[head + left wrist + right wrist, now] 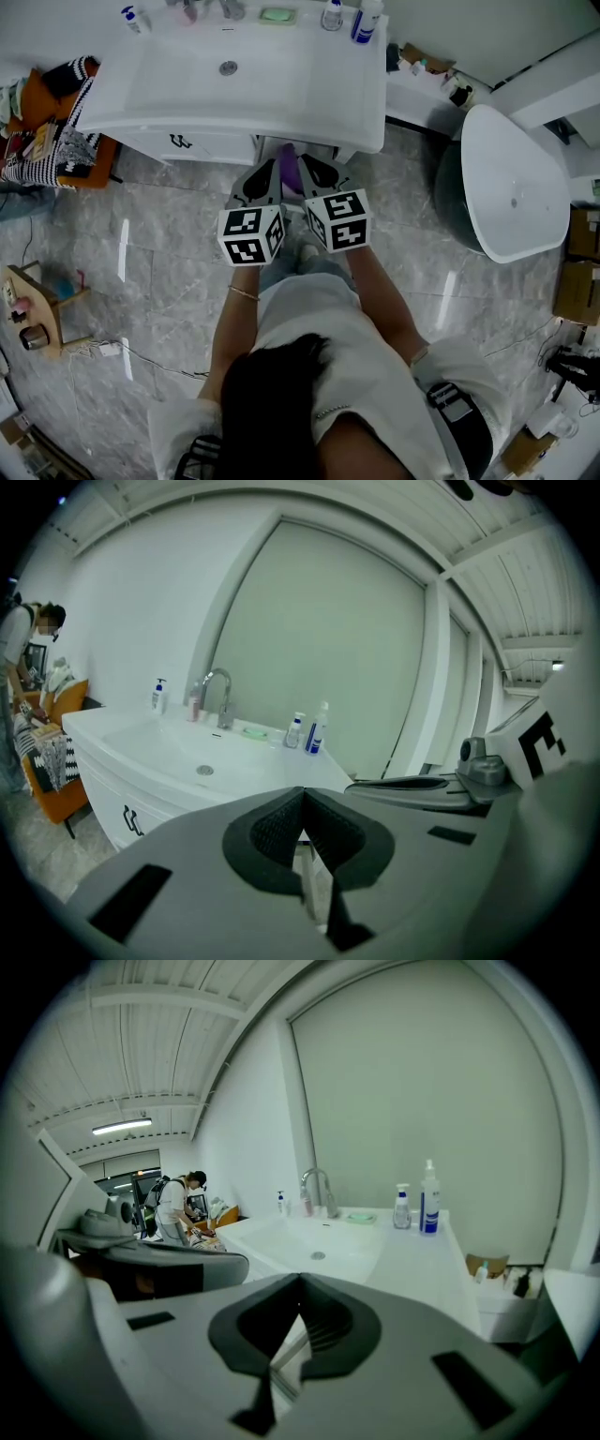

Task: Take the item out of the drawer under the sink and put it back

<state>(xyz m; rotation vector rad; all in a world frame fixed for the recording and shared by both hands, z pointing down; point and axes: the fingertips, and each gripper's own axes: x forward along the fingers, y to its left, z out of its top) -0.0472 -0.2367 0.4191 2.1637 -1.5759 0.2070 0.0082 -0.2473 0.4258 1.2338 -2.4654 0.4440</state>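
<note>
I stand at a white sink vanity [281,94] with both grippers side by side at its front edge. The left gripper [265,169] is shut and holds nothing; in its own view the left gripper [302,797] has its dark pads touching. The right gripper [314,165] is shut and empty too, and the right gripper view shows the right gripper [299,1281] with its tips met. A purple thing [289,172] shows between them, just under the sink's front edge. What it rests on is hidden. A cabinet front with a dark handle [178,142] lies to the left.
A faucet [217,694], a green soap dish [277,15] and spray bottles [429,1199] stand along the sink's back rim. A white tub [511,187] stands at the right, an orange chair with striped cloth [56,122] at the left. A person [173,1208] bends over there.
</note>
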